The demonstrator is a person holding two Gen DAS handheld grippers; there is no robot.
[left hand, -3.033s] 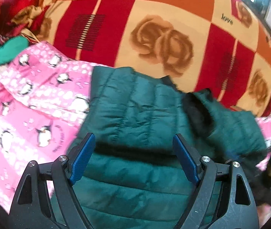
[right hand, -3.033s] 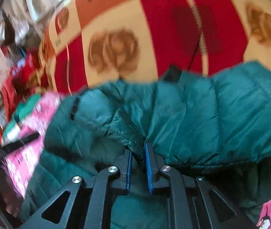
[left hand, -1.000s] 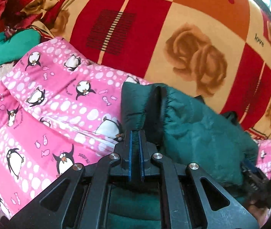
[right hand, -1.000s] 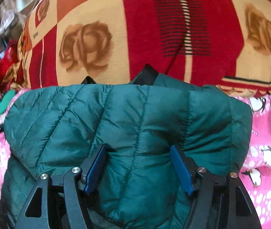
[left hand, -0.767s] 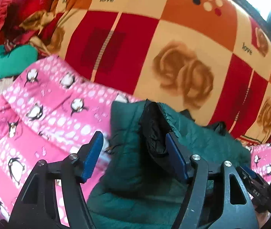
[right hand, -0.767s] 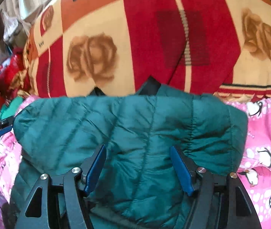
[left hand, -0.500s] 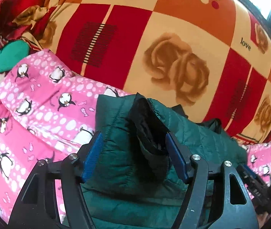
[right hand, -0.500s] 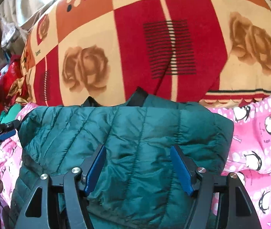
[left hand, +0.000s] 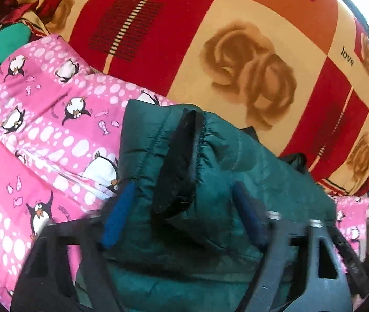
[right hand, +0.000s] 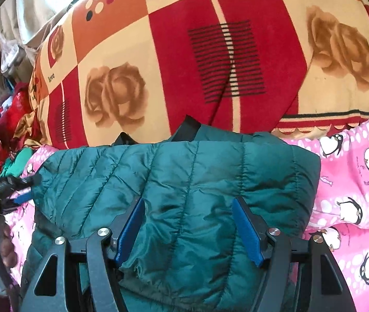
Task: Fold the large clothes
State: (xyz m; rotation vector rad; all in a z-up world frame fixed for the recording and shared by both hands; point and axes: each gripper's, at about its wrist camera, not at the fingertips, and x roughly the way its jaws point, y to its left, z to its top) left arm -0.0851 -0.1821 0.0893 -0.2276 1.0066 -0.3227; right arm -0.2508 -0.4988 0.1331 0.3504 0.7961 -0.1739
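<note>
Folding green puffer jacket (right hand: 184, 182) on the bed.
Left gripper (left hand: 181, 215) jaws closing around black cuff (left hand: 179, 166); right gripper (right hand: 188, 228) standing wide, holding nothing. Next: securing cuff.

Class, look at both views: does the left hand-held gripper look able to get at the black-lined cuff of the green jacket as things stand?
Probably yes. The cuff stands up between the open blue fingers of the left hand-held gripper, whose jaws have just been closing; nothing covers it.
</note>
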